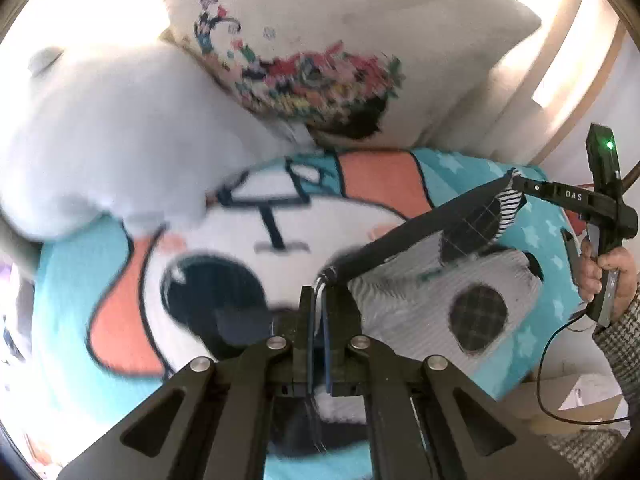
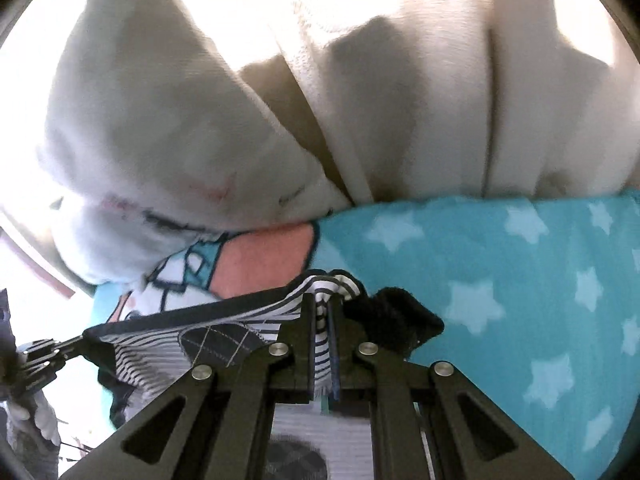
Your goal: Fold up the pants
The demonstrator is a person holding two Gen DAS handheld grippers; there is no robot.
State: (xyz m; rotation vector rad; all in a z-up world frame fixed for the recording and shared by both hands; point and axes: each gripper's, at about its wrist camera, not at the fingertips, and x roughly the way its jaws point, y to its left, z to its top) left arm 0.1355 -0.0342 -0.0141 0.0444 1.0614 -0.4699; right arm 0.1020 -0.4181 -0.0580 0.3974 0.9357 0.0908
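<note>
My left gripper [image 1: 318, 304]: jaws clamped on the pants [image 1: 436, 292] waistband. My right gripper [image 2: 324, 308]: jaws clamped likewise. Pants: grey-and-white striped, dark plaid round patch, dark waistband stretched taut between both, hanging over the turquoise star blanket [image 2: 500, 264]. Far: embroidered pillow [image 1: 320, 40].

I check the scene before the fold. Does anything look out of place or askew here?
Nothing looks damaged or spilled. The striped pants hang stretched between the left gripper and right gripper, both clamped on the waistband, above the star blanket. One pillow leans tilted behind.
</note>
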